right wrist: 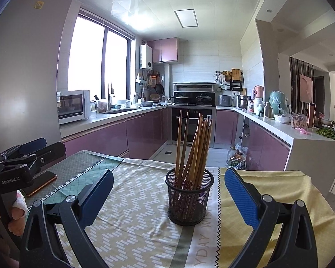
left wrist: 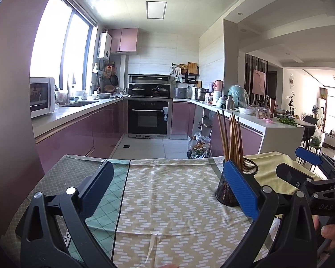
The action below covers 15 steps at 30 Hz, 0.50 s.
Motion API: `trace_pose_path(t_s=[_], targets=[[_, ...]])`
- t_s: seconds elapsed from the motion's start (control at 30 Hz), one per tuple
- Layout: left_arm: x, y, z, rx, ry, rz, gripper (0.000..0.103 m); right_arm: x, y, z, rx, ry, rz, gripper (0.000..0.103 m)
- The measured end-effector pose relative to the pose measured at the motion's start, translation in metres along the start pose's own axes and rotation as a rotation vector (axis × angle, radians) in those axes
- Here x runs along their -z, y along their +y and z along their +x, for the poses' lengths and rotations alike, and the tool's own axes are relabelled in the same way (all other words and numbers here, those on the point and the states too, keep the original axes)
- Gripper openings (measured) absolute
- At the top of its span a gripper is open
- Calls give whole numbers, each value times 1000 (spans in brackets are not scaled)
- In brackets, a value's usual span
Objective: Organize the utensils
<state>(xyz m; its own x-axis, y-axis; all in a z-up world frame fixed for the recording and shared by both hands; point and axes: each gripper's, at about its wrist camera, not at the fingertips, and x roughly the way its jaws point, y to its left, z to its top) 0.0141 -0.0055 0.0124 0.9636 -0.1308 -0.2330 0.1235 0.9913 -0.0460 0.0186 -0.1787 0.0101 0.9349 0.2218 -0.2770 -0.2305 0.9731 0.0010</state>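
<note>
Black wire-mesh holder (right wrist: 189, 198), round and open-topped, upright on the cloth-covered counter (right wrist: 145, 212). Inside: a bundle of wooden chopsticks (right wrist: 193, 147), tips down, plain tan shafts with a dark red patterned band at the lower ends, seen through the mesh. Two standing apart at the left, nearly straight; the rest fanned to the right, leaning on the rim.

Right claw (right wrist: 168, 195) spread wide, empty, blue pads either side of the holder without touching it. Left claw (left wrist: 167, 192) likewise wide open, holding nothing, over bare cloth; holder (left wrist: 234, 185) just behind its right pad, chopsticks (left wrist: 231, 138) rising above it.

Readable: "GenRobot.AI" in white on the left tool body in the right wrist view; "DAS" on the right tool body in the left wrist view, remainder cut off. On the cloth's pale strip, "YDAY WISH" running lengthwise, further letters hidden behind the holder.

Phone (right wrist: 41, 184) with orange edge lying flat on the cloth at far left, partly under the left tool.
</note>
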Motion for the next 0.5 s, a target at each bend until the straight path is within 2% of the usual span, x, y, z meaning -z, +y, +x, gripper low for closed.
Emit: trace_pose_path(t_s=[0.5], targets=[[0,0,-2,-1,-7,0,97,-2,-2,-2,6,-8,6,96]])
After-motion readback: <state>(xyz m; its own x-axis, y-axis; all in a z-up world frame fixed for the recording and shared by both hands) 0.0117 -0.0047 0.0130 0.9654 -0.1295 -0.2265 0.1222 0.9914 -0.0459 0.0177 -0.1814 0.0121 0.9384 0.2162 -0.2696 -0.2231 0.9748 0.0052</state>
